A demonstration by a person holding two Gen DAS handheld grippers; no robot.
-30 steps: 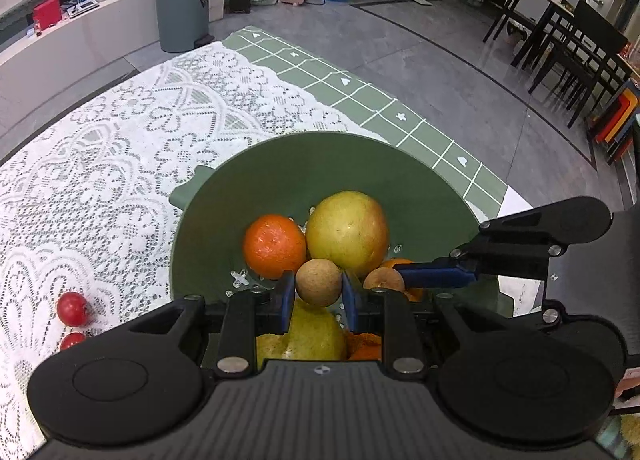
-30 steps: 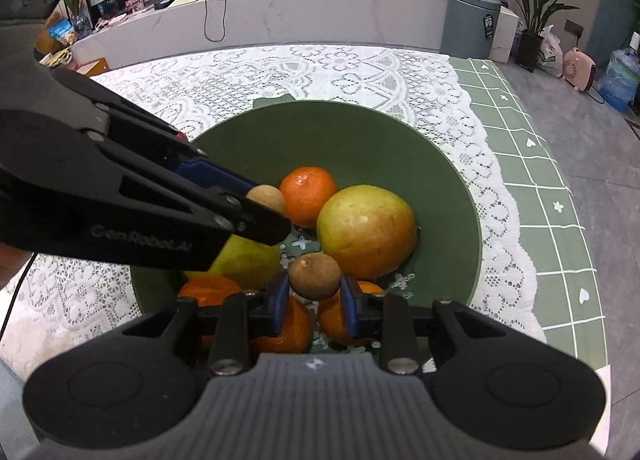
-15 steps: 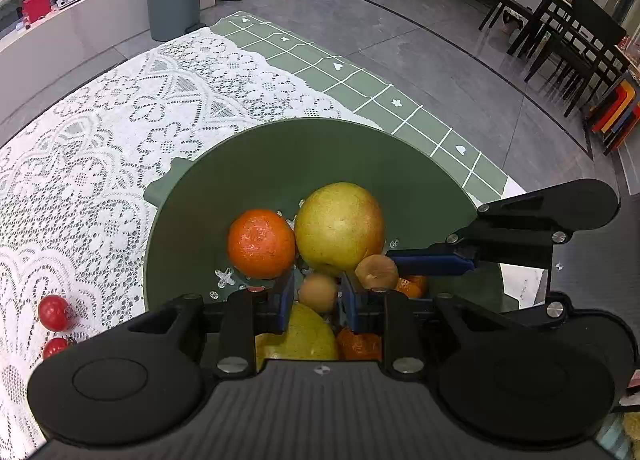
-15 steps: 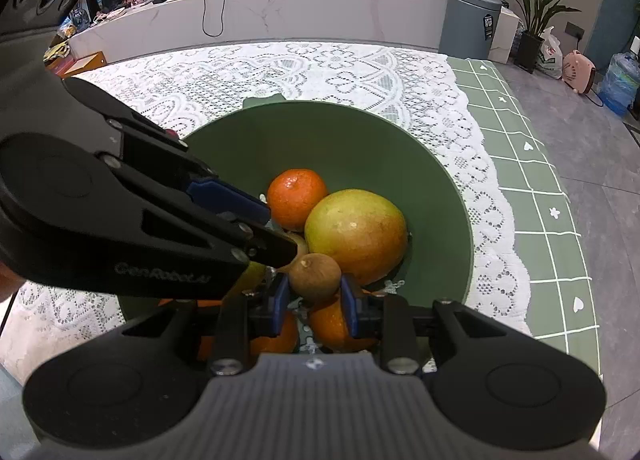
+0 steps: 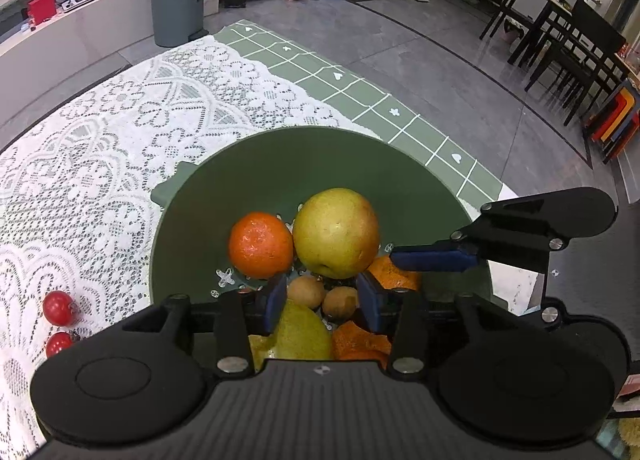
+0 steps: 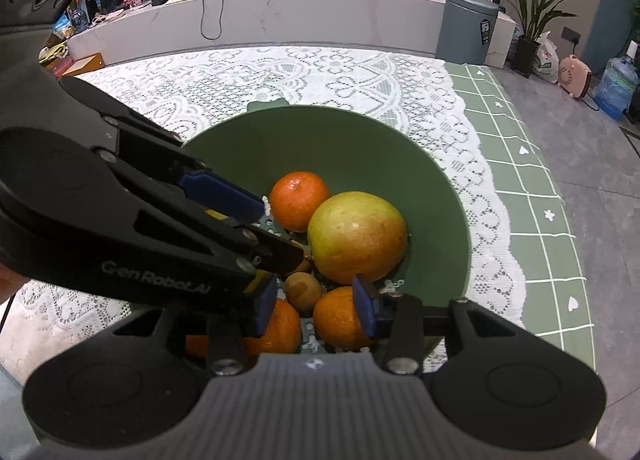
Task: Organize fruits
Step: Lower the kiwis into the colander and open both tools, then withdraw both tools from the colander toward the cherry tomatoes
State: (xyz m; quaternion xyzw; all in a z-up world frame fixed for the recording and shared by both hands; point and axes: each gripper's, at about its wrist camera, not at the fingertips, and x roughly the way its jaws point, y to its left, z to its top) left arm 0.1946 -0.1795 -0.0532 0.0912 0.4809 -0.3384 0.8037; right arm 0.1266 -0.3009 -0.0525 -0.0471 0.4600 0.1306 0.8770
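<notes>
Both grippers are seen spread and empty over the bowl (image 5: 248,163): left gripper (image 5: 322,298), right gripper (image 6: 316,310). Two small brown fruits (image 5: 306,292) are found lying loose in the bowl beside an orange (image 5: 260,246) and a large apple (image 5: 336,232). Two red fruits (image 5: 58,308) are left on the lace cloth (image 5: 100,147), well apart from the bowl; these are judged outstanding.
</notes>
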